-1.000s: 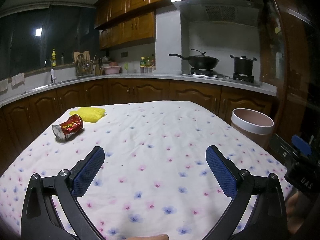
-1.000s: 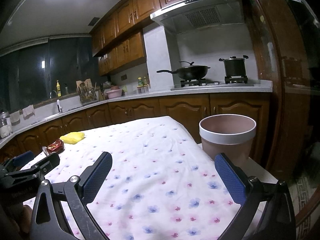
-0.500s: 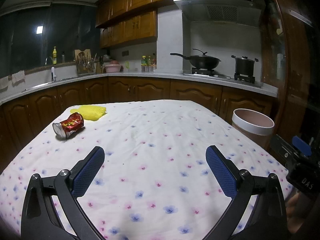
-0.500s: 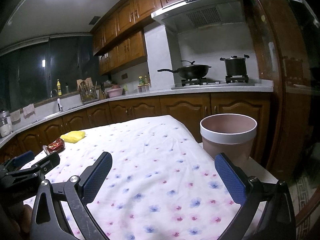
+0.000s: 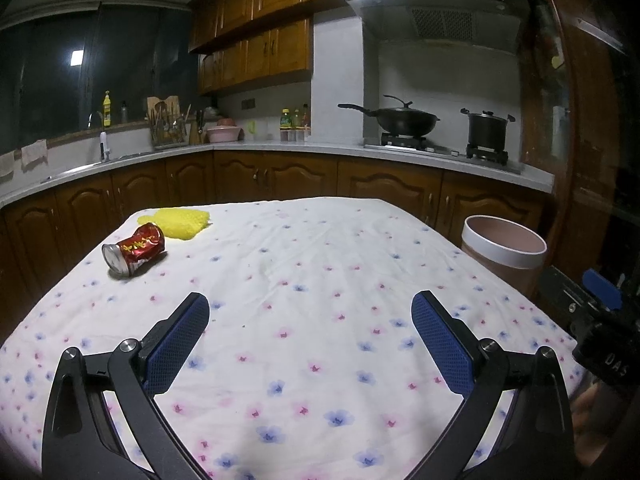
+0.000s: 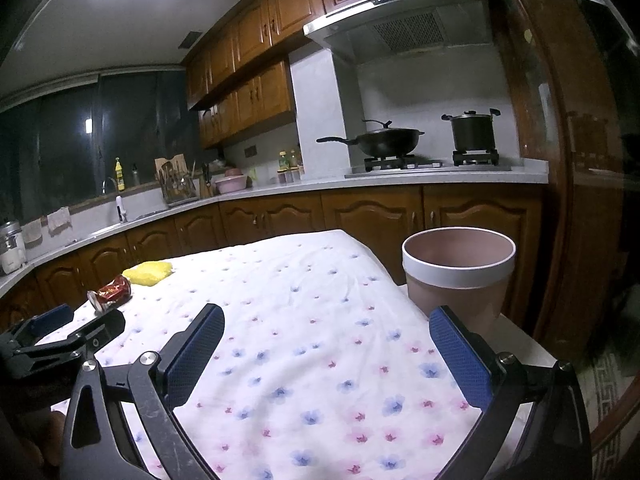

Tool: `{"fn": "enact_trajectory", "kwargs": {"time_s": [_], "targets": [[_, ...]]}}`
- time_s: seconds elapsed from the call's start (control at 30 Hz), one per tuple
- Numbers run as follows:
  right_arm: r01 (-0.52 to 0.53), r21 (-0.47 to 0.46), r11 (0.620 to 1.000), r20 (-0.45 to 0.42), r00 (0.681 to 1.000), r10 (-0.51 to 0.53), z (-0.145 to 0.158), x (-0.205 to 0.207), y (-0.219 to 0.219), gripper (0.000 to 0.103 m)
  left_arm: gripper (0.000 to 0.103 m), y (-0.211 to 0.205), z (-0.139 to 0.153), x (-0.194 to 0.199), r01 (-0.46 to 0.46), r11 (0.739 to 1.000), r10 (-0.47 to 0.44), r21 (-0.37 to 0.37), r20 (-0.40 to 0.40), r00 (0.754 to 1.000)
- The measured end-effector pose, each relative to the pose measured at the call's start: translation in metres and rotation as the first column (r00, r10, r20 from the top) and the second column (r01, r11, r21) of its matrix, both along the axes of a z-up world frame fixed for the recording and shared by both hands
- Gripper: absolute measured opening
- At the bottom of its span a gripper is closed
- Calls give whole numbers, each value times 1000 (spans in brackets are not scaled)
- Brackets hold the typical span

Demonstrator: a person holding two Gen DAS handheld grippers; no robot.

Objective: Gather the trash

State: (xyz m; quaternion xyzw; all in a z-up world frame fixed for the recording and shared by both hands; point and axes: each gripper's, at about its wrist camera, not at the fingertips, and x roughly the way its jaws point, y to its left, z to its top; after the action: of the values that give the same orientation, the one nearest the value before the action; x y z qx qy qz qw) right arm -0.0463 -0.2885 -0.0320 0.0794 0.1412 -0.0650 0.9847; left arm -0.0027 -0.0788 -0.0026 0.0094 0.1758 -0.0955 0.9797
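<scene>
Trash lies at the far left of the table (image 5: 320, 264), which is covered by a white cloth with small flowers: a crushed red can (image 5: 134, 249) on its side, its silver end turned toward the near left, and just behind it a crumpled yellow piece (image 5: 178, 222) that touches or nearly touches the can. At the table's right edge stands a pink bin (image 6: 459, 276) with a white rim band; what shows of its inside is bare pink wall, and the bottom is out of sight. Both tools are held low over the near part of the cloth, pointing toward the far side. Left gripper (image 5: 310, 314) is spread wide with nothing between its blue pads, well short of the can. Right gripper (image 6: 326, 330) is likewise released and empty, its right finger near the bin.
</scene>
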Motion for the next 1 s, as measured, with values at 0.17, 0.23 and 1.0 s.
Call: {"fn": "enact_trajectory", "kwargs": {"time_s": [0.17, 0.23, 1.0], "targets": [[-1, 1, 1000, 0, 1000, 1, 0, 0, 1, 103, 103, -1, -1, 2, 7, 1000, -7, 3, 0, 1000], [0, 2, 1000, 0, 1000, 0, 0, 0, 1, 103, 103, -1, -1, 2, 8, 1000, -8, 4, -2, 1000], [-9, 7, 1000, -14, 1000, 9, 1, 6, 2, 103, 103, -3, -2, 8, 20, 1000, -20, -1, -24, 1000]]}}
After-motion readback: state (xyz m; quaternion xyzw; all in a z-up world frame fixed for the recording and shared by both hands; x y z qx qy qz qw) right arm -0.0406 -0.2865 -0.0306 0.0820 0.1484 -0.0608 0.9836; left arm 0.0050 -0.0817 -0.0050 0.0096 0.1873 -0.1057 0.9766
